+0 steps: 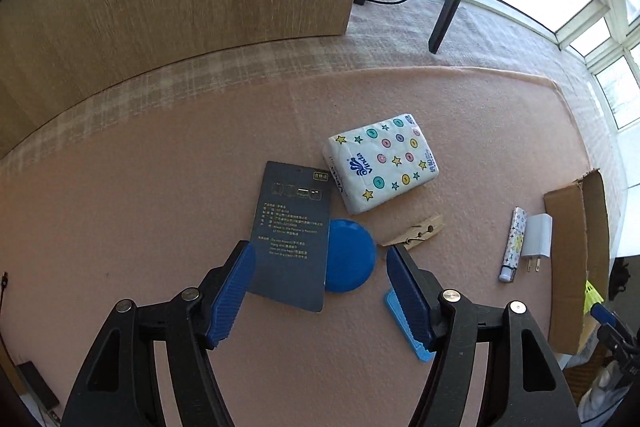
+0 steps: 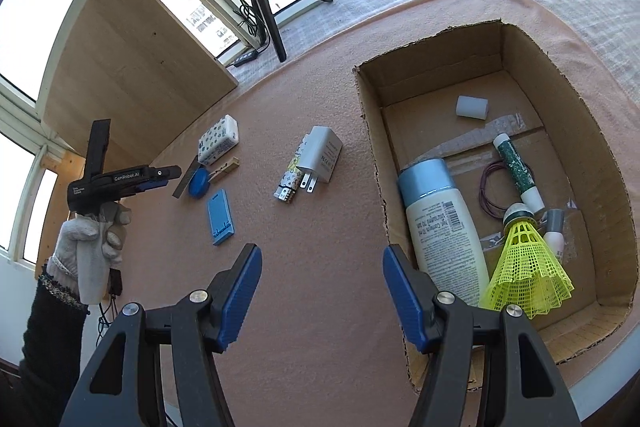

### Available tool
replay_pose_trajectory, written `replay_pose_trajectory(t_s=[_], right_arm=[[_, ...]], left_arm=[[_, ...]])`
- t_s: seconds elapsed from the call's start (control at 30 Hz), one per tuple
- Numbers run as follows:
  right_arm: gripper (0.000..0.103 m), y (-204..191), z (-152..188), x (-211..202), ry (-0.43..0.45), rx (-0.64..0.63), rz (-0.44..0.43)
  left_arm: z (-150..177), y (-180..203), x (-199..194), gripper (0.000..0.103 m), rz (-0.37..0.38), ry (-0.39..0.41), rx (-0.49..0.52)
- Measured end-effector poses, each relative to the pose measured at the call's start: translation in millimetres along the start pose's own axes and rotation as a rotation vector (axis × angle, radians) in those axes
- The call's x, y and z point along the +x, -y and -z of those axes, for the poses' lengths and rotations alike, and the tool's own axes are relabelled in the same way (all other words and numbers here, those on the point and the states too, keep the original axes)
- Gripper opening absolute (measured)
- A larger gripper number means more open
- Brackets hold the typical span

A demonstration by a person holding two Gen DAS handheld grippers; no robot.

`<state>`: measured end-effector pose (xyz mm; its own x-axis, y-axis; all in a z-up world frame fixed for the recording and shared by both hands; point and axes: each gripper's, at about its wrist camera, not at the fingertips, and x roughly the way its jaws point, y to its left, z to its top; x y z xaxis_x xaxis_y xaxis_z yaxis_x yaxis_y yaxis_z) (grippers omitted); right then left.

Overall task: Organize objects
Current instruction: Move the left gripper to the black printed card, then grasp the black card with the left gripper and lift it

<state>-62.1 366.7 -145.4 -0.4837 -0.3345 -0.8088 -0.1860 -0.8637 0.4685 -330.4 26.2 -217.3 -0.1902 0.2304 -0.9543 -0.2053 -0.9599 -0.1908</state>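
Left wrist | dark card [image 1: 290, 235] and blue disc [image 1: 349, 255] between spread fingers [image 1: 230, 301]

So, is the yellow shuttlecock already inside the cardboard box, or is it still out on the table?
Inside. The yellow shuttlecock lies on the floor of the cardboard box, beside the white bottle.

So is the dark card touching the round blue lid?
Touching. The left wrist view shows the dark card lying over the left part of the round blue lid, covering its edge with no gap.
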Motion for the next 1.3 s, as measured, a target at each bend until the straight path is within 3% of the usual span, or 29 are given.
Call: replay_pose_trajectory(t_s=[0.43,0.73,1.03,1.3], right_arm=[[0.059,18.3,-2.8,-4.3,0.014,0.058,0.028],[0.059,20.0,-3.9,-1.7,0.006,0.061,0.035],[0.059,21.4,-6.3,-1.6,0.011,0.068,0.039],[0.059,21.0,-6.7,-1.7,0.016,0.065,0.036]], left_arm=[[-11.2,-7.5,32.5,0.081,-0.023,-0.079,0.016],[-8.9,-12.3,34.6,0.080,-0.019,-0.079,0.004],[-3.9,-6.2,27.2,0.054,0.004,-0.074,0.016],[5.5,-1.0,18.2,0.054,-0.016,-0.054,0.036]])
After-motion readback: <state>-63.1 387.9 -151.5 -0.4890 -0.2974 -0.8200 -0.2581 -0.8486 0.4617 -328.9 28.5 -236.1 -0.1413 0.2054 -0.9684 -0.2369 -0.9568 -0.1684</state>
